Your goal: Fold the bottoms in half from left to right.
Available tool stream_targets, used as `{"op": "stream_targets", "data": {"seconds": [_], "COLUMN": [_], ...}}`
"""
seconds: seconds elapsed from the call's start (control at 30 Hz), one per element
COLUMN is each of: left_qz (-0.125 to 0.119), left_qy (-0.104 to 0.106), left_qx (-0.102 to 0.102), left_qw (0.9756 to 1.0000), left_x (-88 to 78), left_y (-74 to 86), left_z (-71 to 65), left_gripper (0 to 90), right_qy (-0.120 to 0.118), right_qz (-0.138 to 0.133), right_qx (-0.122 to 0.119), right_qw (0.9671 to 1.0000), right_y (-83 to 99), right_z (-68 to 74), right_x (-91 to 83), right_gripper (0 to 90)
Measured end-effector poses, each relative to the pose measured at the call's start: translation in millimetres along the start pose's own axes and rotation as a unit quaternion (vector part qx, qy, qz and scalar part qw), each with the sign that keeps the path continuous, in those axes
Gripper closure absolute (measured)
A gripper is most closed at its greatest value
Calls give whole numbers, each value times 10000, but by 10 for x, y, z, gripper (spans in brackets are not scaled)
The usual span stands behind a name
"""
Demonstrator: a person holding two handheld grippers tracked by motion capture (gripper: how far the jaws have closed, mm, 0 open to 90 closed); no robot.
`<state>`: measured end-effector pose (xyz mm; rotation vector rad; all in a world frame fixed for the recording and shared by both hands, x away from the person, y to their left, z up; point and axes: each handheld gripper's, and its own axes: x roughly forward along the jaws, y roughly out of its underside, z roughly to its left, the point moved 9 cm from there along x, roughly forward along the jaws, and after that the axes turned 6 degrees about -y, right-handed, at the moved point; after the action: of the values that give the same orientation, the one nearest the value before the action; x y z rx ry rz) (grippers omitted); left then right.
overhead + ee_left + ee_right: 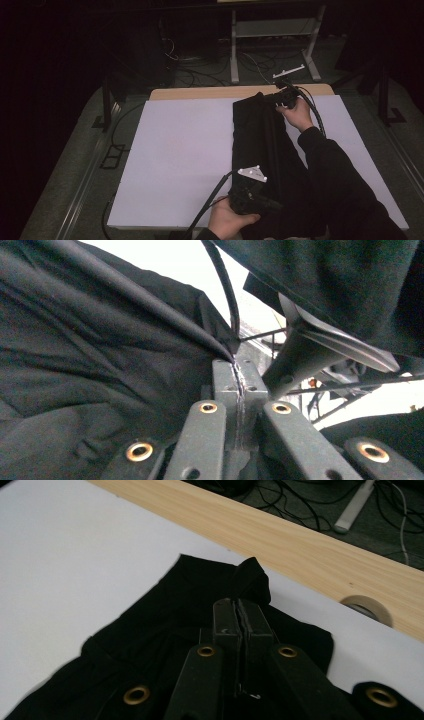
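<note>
In the high view a black garment (265, 150) lies as a long strip right of centre on the white desk (180, 150), running from the upper edge of the sheet down to the bottom of the frame. The left tool (272, 204) is at lower centre and the right tool (274, 98) at upper centre, one at each end of the cloth. The left gripper view, at its centre, adds what the overhead cannot: the left tool's jaws are pressed together on a taut fold of the garment (100, 355), with a dark sleeve (350, 285) at upper right. The right gripper view shows that tool clamped shut on a small raised tuft of the cloth (252, 580), close to the bare wooden strip (300, 540) crossing the upper right. The whole left half of the desk lies open.
</note>
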<state>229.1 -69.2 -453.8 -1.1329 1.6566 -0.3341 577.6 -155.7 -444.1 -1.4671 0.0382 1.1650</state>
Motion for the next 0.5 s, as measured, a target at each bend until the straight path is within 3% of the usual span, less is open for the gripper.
{"op": "stream_targets", "data": {"seconds": [0.1,0.3,0.43,0.5], "left_qz": [3,28,118,98], "left_qy": [-64,-69,-237,-212], "left_qx": [30,-259,-179,-248], "left_qw": [10000,9996,9995,9994], "left_x": [74,216,339,410], "left_y": [-37,-111,-172,-207], "left_z": [-40,-54,-62,-82], "left_gripper": [887,887,887,887], "right_qy": [54,59,48,93], "right_qz": [52,62,18,54], "right_qx": [-26,-157,-272,-352], "right_qw": [10000,9998,9996,9993], "right_y": [27,42,33,45], "right_z": [-63,-146,-182,-189], "right_x": [-19,-47,-24,-3], "right_gripper": [869,869,869,869]}}
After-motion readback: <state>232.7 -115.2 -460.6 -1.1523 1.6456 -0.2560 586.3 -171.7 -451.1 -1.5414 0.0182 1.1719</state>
